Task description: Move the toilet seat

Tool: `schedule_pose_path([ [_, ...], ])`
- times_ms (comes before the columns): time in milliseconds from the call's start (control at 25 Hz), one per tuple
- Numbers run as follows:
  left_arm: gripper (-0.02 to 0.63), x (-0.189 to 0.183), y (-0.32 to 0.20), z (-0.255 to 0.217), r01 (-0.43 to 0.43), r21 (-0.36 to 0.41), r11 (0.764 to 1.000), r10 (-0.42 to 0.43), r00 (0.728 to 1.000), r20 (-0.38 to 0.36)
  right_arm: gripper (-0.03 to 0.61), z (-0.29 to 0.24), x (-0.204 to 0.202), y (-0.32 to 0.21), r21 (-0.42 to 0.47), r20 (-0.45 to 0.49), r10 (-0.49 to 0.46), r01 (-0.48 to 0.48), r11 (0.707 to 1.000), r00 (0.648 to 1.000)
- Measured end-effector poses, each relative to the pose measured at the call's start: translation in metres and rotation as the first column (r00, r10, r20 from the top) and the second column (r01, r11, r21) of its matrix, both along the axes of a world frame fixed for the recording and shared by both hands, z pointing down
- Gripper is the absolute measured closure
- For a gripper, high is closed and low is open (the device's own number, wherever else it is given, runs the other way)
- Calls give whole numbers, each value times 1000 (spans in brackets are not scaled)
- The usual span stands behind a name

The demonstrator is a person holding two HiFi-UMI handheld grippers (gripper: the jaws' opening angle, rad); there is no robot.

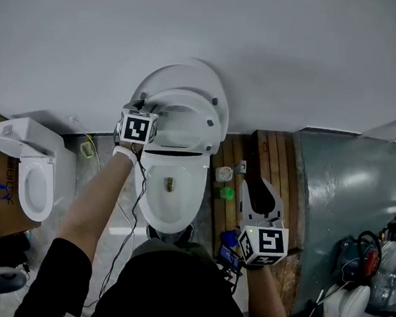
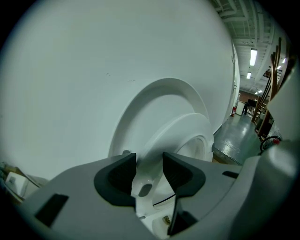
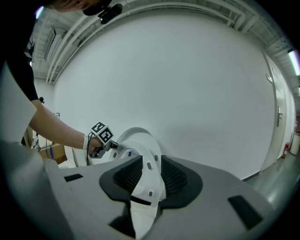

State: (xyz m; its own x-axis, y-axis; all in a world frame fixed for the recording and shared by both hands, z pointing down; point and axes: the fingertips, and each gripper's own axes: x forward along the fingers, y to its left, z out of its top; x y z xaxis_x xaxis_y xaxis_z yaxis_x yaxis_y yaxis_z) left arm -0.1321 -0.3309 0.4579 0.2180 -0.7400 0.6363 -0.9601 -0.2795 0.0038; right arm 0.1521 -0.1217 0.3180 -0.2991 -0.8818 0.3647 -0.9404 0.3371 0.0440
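Toilet seat [image 1: 206, 113] half raised, rim pinched in left gripper [image 2: 149, 164]

1. toilet seat [image 1: 214, 126] [image 2: 187, 131] [image 3: 149, 174]: white glossy oval ring with an open centre and small oval bumpers on its underside
2. Lifted partway, front edge up off the toilet bowl [image 1: 172, 204], hinged at the bowl's rear edge, underside facing the person
3. Stands just in front of the raised lid [image 1: 186, 72], leaning less far back than the lid, with a gap between them at the top
4. Its left rim sits clamped between the jaws of the left gripper [image 1: 147, 108] [image 2: 149, 171]
5. Bowl's front and side edges uncovered below it
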Motion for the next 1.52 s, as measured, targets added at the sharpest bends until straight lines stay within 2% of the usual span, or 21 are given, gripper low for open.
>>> schedule_pose_path([
  [360,428,-4,-16,5,17,-30,999,-17,1000,-12,433,6,3,4,-18,-5,5,-5,1000,1000],
  [640,428,-4,-23,7,27,-43,999,-26,1000,8,433,15,13,8,-45,7,26,-26,999,1000],
  [1040,428,-9,-31,8,64,-43,997,-64,998,4,433,21,14,17,-60,-13,27,-27,998,1000],
  [1320,428,-9,-36,6,62,-49,997,-61,998,22,433,26,24,26,-79,-15,45,-46,996,999],
  [1520,428,-12,-43,9,85,-47,995,-85,996,2,433,29,30,34,-90,-39,54,-57,994,998],
])
